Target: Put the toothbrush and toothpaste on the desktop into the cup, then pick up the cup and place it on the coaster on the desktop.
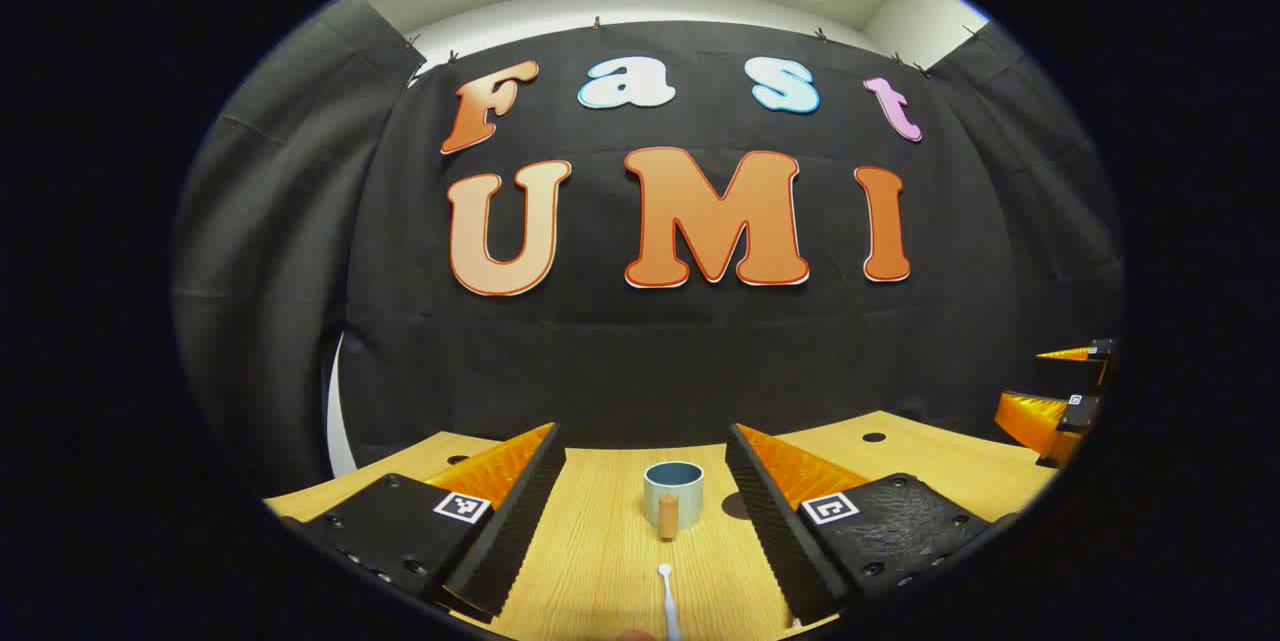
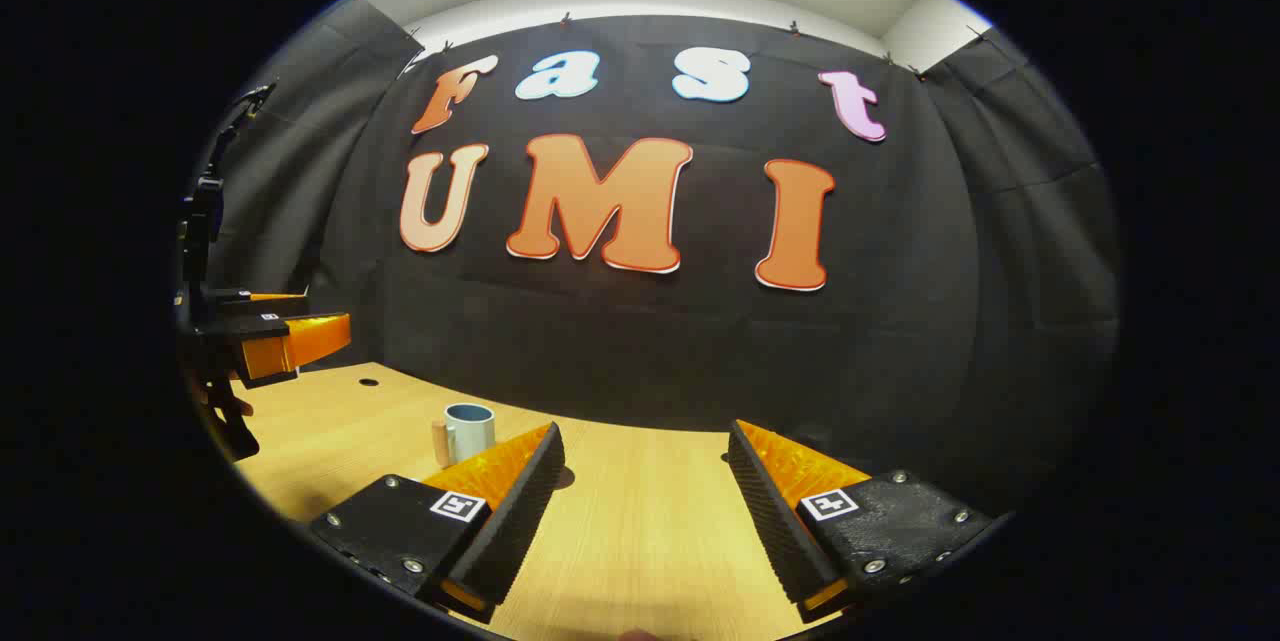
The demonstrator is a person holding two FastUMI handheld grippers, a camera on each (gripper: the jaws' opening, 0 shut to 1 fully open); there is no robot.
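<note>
- Left gripper (image 1: 646,506): jaws spread wide and empty, held low over the wooden desktop (image 1: 600,561), pointed straight at the cup.
- Right gripper (image 2: 646,506): jaws likewise spread wide with nothing between them, over bare desktop (image 2: 650,541); the cup stands off to its left.
- Cup (image 1: 673,493): pale mug with a blue-grey interior and a wooden handle turned toward the left gripper view's camera; upright, empty as far as can be seen, centred between the left gripper's fingers but well ahead of them. It also appears in the right gripper view (image 2: 468,431).
- Toothbrush (image 1: 667,601): white, lying flat on the desktop just short of the cup, head toward it, in line with the gap between the left fingers.
- Toothpaste: not located. A dark round patch beside the cup, partly behind the right-hand finger of the left gripper, may be the coaster; I cannot confirm this.
- Step in hand, by judgement: the opening one; nothing is yet in the cup.
- Next move calls for lowering the left gripper onto the toothbrush handle and closing squarely across it, since a thin flat item can slip.
- Writing: square coded markers on the finger bases; no brand text is legible on the items.
</note>
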